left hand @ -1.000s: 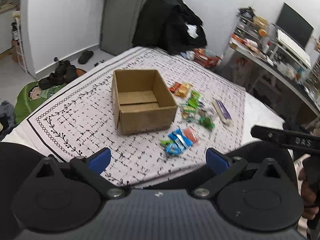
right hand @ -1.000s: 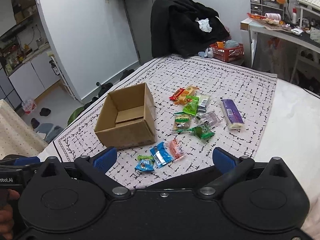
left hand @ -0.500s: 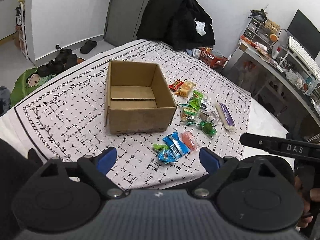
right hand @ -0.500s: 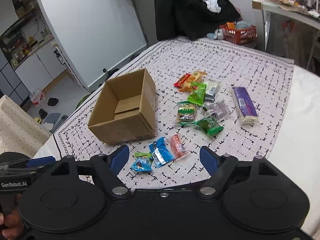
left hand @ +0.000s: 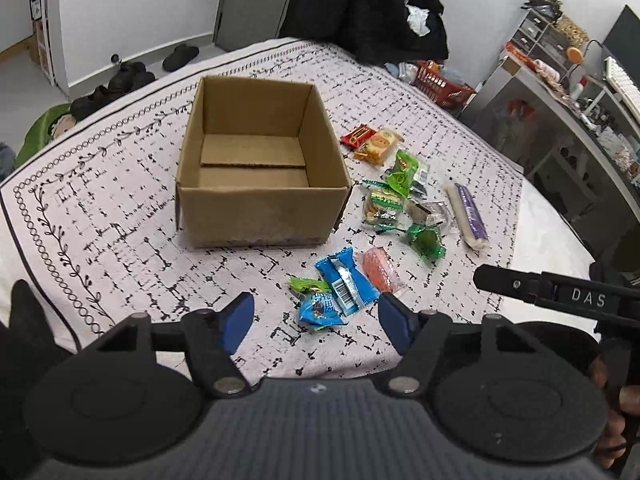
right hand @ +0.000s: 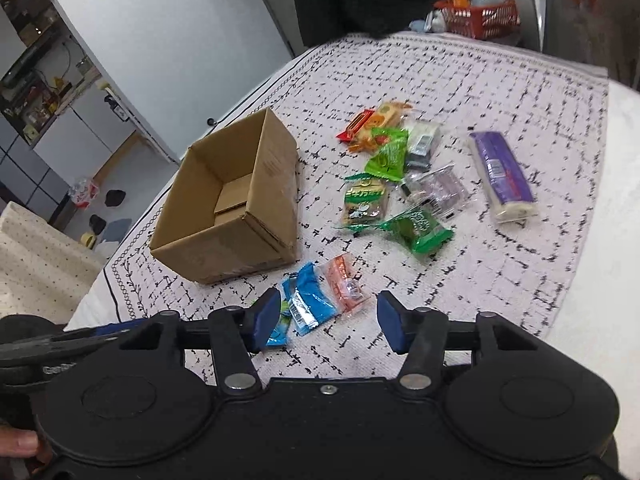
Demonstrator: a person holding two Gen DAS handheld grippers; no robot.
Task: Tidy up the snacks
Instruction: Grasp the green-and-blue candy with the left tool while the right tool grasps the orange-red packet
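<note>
An empty cardboard box [left hand: 256,168] [right hand: 236,204] stands open on a patterned cloth. Several snack packets lie to its right: a blue one [left hand: 346,282] [right hand: 306,300], a pink one [left hand: 380,270] [right hand: 346,286], green ones [left hand: 404,170] [right hand: 420,230] and a long purple bar [left hand: 468,216] [right hand: 502,174]. My left gripper [left hand: 316,322] hovers above the blue packet, jaws closing, nothing between the pads. My right gripper [right hand: 326,320] hangs over the blue and pink packets, jaws closing too, pads touching nothing.
The patterned cloth [left hand: 100,216] covers a bed whose bare white edge [right hand: 600,240] shows on the right. A black coat [left hand: 372,12] hangs behind, a red basket [right hand: 480,16] and a cluttered desk [left hand: 560,92] stand at the back right. Shoes [left hand: 128,76] lie on the floor.
Both grippers have come down and forward toward the snacks, which now look larger. The blue pads of each have drawn closer together.
</note>
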